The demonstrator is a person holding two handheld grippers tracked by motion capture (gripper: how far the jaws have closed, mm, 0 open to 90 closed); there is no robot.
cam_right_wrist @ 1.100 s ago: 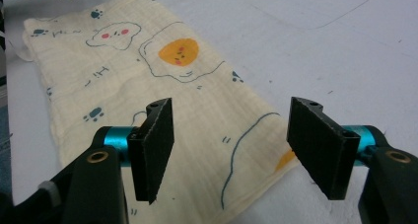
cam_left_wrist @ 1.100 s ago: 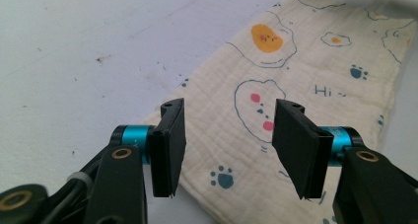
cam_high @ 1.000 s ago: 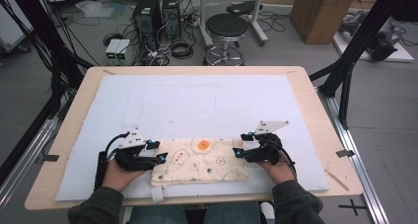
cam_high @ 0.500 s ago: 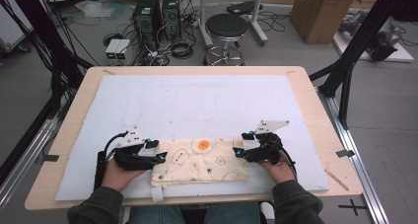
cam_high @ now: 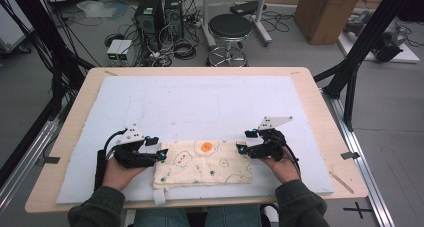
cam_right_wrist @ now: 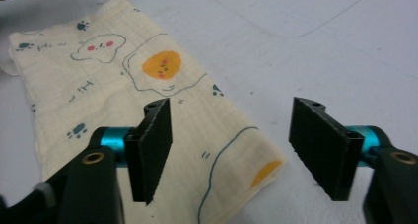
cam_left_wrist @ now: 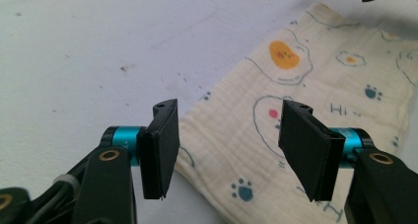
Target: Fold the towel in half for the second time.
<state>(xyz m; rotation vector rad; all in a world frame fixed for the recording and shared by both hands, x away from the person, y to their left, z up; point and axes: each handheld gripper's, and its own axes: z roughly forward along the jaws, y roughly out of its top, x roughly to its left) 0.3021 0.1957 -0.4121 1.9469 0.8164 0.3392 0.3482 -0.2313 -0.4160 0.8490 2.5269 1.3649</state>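
Cloth: a folded cream cloth (cam_high: 204, 162) lies flat near the table's front edge, a long rectangle between the two grippers, with a small white tab hanging off its front left corner.
Print: fried eggs with orange yolks, blue paw marks and outlined faces on soft, crinkled gauze.
Left gripper: the left gripper (cam_high: 162, 153) sits at the cloth's left end; its jaws have just been opening and stand apart, released, pads pressing nothing.
Right gripper: the right gripper (cam_high: 240, 149) sits at the right end; its jaws have just closed a little but gape wide over the far right corner, gripping nothing.
Step in hand: judged, letting go after a fold, or readying the next pinch.
Doing it well: take each end squarely by all layers, lift evenly, keep edges aligned.
Mat: a pale, lightly smudged mat (cam_high: 210, 102) covers the wooden table (cam_high: 325, 112).
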